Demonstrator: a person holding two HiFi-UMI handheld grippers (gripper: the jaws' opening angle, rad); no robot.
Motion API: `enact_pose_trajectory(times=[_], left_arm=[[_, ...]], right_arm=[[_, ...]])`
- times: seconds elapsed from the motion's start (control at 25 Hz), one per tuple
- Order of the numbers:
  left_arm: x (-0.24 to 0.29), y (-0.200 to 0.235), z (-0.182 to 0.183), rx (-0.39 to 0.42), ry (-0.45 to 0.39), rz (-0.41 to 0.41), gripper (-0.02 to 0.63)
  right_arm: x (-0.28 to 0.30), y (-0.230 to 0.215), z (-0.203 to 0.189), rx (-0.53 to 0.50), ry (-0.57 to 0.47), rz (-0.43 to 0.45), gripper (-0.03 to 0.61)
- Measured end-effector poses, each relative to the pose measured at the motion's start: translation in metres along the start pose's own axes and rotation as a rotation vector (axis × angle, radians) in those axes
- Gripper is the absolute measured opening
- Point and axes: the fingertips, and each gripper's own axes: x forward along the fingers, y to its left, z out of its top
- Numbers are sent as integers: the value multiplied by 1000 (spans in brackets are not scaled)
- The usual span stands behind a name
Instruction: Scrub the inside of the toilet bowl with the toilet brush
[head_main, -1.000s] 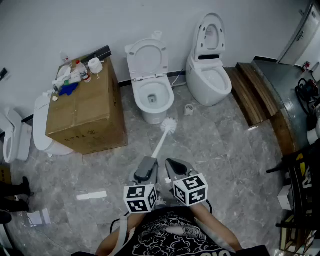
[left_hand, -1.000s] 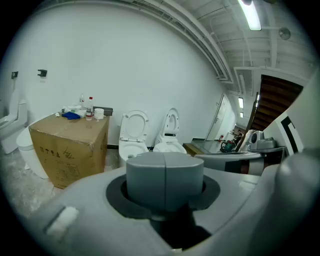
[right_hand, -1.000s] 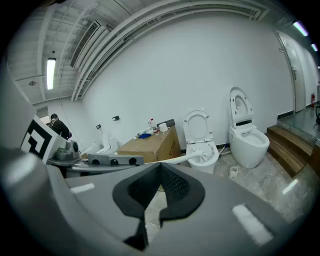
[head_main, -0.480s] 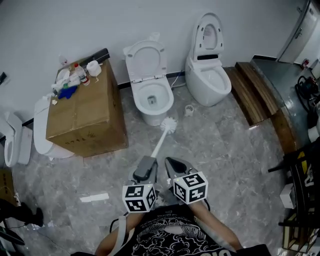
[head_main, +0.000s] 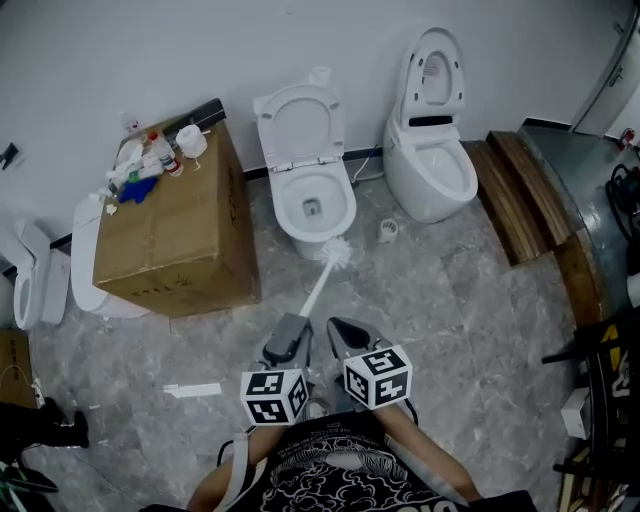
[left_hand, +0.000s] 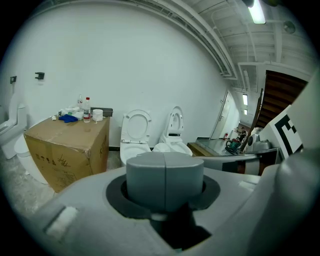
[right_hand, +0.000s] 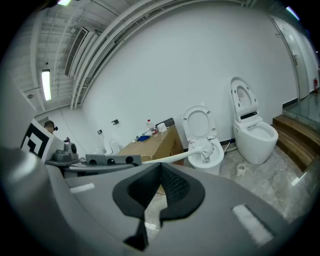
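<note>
Brought a step nearer the open toilet bowl (head_main: 283, 212) over the past second, with the toilet brush (head_main: 322, 280) clamped by its handle in the closed jaws of the left gripper (head_main: 298, 322) and its bristle head poised in the air just short of the bowl's front rim. Alongside, jaws shut on nothing at the right gripper (head_main: 338, 328). No bristles inside the bowl yet; scrubbing probably only a forward reach and a dip away.
</note>
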Motion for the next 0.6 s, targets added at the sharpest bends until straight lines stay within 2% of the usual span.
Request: enact_pose_trajectory(times=[0.6], left_arm=[[130, -24, 64, 14, 54, 72, 149]], right_arm=[[48, -120, 75, 7, 52, 83, -2]])
